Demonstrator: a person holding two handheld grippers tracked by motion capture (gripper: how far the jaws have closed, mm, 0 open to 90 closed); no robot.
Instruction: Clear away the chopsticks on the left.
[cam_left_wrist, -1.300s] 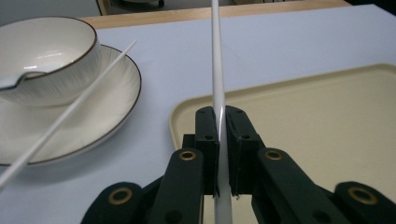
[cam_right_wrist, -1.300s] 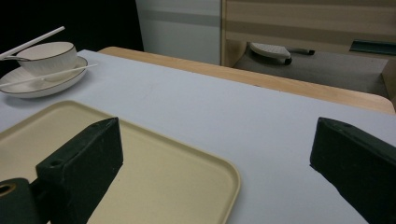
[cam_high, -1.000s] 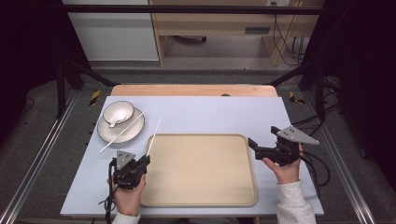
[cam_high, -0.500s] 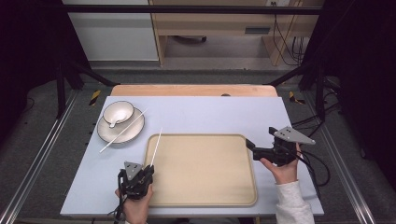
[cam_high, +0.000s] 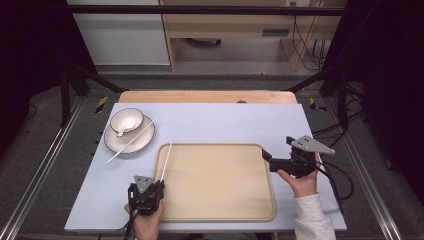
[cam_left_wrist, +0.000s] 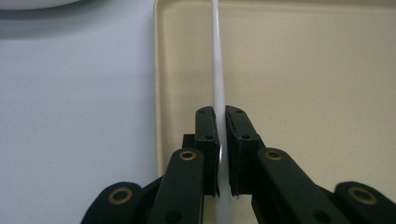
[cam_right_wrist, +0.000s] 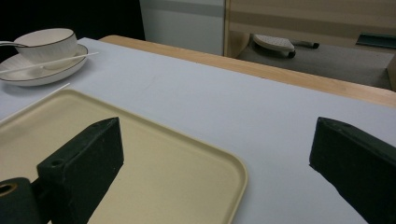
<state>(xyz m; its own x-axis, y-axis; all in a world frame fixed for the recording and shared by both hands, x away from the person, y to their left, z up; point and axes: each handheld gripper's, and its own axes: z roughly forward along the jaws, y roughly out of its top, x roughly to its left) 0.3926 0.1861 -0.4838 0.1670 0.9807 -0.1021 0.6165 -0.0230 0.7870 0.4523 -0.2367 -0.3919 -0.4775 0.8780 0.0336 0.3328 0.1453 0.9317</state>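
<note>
White plate (cam_high: 129, 141) sits far left on the table (cam_high: 225, 120), with a bowl (cam_high: 126, 120) and one chopstick (cam_high: 132, 140) on it. Next, the left gripper (cam_high: 159, 184) pinches another white chopstick (cam_high: 166, 161) tight, low over the left edge of the tan tray (cam_high: 220, 185). Far right, the right gripper (cam_high: 266, 156) has its jaws spread wide, holding nothing, by the tray's right edge.

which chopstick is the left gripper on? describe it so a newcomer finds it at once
Start at the beige tray mid-table. Along its left edge lies a white chopstick, its near end pinched in the left gripper. The other chopstick rests free across the plate beside the bowl.
</note>
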